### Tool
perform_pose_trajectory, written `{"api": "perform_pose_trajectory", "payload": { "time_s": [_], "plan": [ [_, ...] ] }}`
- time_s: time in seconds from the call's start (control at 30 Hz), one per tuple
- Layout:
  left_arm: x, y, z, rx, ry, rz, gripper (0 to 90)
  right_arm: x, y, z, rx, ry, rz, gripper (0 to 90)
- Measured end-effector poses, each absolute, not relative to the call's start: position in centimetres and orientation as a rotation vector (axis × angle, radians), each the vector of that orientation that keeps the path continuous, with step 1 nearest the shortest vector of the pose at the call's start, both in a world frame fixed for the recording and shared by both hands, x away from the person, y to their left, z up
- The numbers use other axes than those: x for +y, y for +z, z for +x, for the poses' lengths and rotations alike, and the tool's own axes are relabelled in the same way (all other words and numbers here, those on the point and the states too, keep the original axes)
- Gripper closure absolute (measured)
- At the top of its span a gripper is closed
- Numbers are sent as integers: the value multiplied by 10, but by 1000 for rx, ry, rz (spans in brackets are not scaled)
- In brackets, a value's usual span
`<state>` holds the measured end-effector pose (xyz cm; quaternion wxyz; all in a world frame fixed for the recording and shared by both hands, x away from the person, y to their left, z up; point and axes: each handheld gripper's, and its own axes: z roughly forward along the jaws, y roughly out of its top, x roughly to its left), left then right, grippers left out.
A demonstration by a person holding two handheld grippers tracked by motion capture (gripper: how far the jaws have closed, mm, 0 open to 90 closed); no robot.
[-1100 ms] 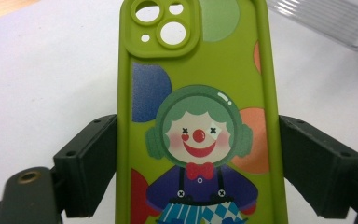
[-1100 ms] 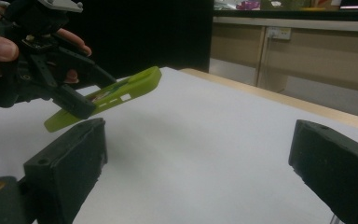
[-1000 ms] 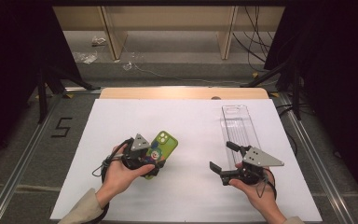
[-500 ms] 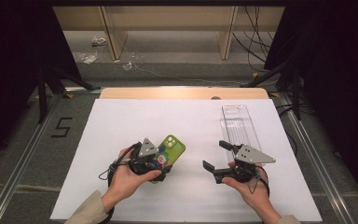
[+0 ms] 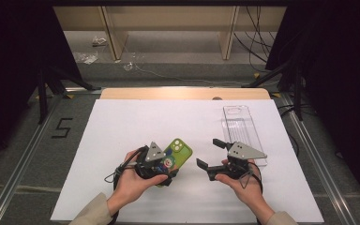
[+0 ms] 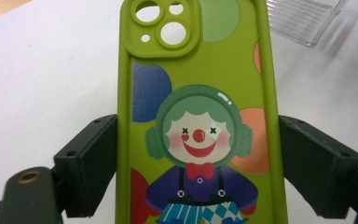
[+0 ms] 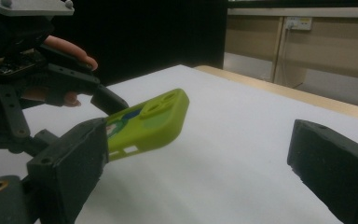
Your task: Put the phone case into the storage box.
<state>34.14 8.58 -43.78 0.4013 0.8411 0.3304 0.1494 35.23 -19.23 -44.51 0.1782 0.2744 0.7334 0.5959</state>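
Note:
A lime-green phone case (image 5: 180,151) printed with a clown (image 6: 196,135) is gripped across its width, and my left gripper (image 5: 167,167) is shut on it. Its two black jaws press the case's long edges in the left gripper view. The case (image 7: 154,119) hangs tilted just above the white table sheet, camera cut-outs pointing away from the hand. To its right, my right gripper (image 5: 211,153) is held open with nothing between its jaws, facing the case from a short gap. In the right gripper view the left gripper (image 7: 51,81) and a fingertip of the hand holding it are at the upper left.
A clear plastic box (image 5: 242,132) lies on the white sheet (image 5: 122,126) behind the right gripper; its corner (image 6: 303,18) is past the case. A wooden table edge (image 5: 183,93) runs along the back, with dark frames and cables on the floor beyond.
Both hands have drifted toward the middle of the table. The left carried the green case rightward, the right gripper slid leftward, and the gap between them has narrowed.

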Motion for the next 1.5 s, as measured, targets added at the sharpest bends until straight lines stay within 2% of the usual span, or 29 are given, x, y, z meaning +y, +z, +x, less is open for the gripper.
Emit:
{"api": "perform_pose_trajectory", "payload": {
  "time_s": [0.47,0.8,1.5],
  "plan": [
    [74,-441,336,803,373,2131,160,-169,-450,369,2142,1674,810,74],
    [70,-442,334,786,375,2137,160,-148,-453,384,2211,1677,838,129],
    [70,-441,334,783,385,2127,160,-135,-456,395,2304,1683,892,354]
  ]
}}
